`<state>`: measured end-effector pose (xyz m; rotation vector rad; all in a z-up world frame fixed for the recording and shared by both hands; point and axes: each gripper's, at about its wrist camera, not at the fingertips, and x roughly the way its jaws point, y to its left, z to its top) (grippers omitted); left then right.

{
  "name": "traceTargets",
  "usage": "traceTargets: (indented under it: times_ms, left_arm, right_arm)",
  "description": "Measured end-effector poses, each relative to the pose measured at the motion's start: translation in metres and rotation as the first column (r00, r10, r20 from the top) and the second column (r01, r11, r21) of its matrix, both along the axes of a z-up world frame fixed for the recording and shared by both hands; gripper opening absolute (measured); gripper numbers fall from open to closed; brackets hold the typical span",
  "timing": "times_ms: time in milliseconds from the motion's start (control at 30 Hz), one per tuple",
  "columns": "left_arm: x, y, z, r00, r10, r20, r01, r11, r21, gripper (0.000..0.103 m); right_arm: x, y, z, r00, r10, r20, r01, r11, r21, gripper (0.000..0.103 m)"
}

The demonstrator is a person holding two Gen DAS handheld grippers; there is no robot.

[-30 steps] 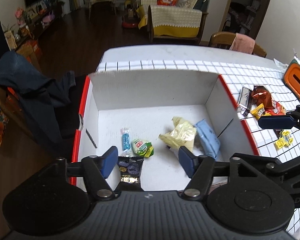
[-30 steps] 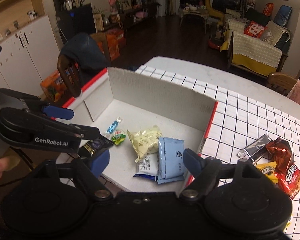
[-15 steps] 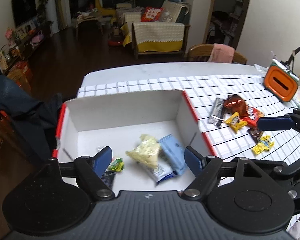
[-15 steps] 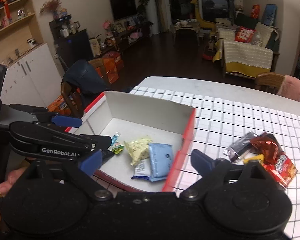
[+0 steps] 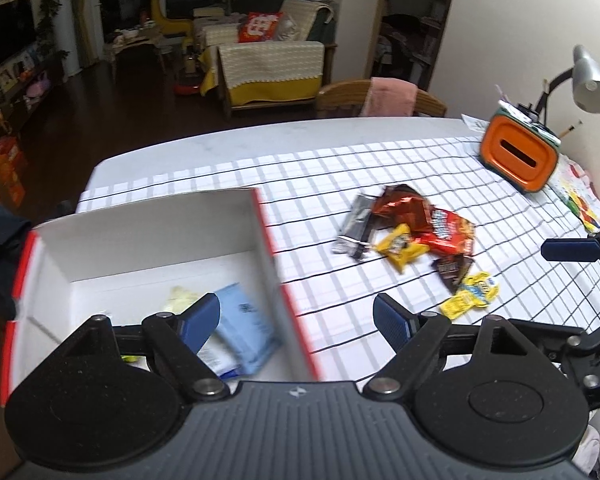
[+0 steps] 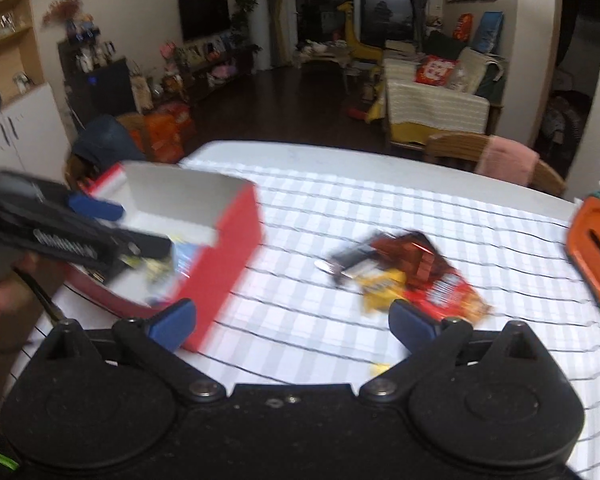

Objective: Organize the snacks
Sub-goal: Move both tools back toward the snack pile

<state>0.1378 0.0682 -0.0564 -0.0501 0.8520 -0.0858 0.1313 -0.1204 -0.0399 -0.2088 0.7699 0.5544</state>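
Observation:
A red box with a white inside [image 5: 148,232] stands at the table's left and holds a light blue packet [image 5: 246,330] and a pale yellow bag [image 5: 180,296]. A heap of loose snacks lies on the checked cloth: a red bag [image 5: 448,234], a yellow packet [image 5: 400,246], a silver bar [image 5: 358,220] and a small yellow sachet [image 5: 470,294]. My left gripper [image 5: 296,316] is open and empty over the box's right wall. My right gripper [image 6: 292,322] is open and empty, above the cloth between the box [image 6: 220,256] and the snack heap [image 6: 412,272].
An orange container [image 5: 518,156] and a desk lamp [image 5: 592,80] stand at the table's far right. A wooden chair with a pink cloth [image 5: 384,98] is behind the table. A chair with a dark jacket [image 6: 104,140] is at the left.
Both grippers have swung right, away from the box and toward the loose snack heap. The box now sits at the left of both views. Both stay open.

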Motion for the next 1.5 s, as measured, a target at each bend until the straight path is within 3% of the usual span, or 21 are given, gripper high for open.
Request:
traceTargets:
  times_ms: [267, 533, 1000, 1433, 1500]
  left_arm:
    - [0.022, -0.064, -0.017, 0.997, -0.061, -0.050, 0.061, 0.998, -0.010, 0.084]
    - [0.047, -0.114, -0.036, 0.991, -0.088, -0.103, 0.085, 0.996, -0.031, 0.084]
    - [0.089, -0.171, -0.076, 0.976, -0.099, -0.195, 0.097, 0.995, -0.021, 0.084]
    - [0.133, -0.188, -0.100, 0.953, -0.113, -0.281, 0.092, 0.992, -0.085, 0.084]
    - [0.138, -0.192, -0.103, 0.951, -0.117, -0.287, 0.097, 0.992, -0.084, 0.084]
  right_arm:
    - [0.019, -0.070, -0.031, 0.999, 0.036, -0.009, -0.037, 0.996, -0.084, 0.103]
    - [0.055, -0.106, -0.075, 0.993, 0.093, -0.066, -0.102, 0.985, -0.140, 0.099]
    - [0.104, -0.117, -0.141, 0.964, 0.231, -0.132, -0.252, 0.951, -0.180, 0.087]
    - [0.120, -0.115, -0.155, 0.938, 0.309, -0.155, -0.330, 0.935, -0.131, 0.078]
    - [0.120, -0.116, -0.154, 0.936, 0.317, -0.154, -0.337, 0.933, -0.126, 0.071]
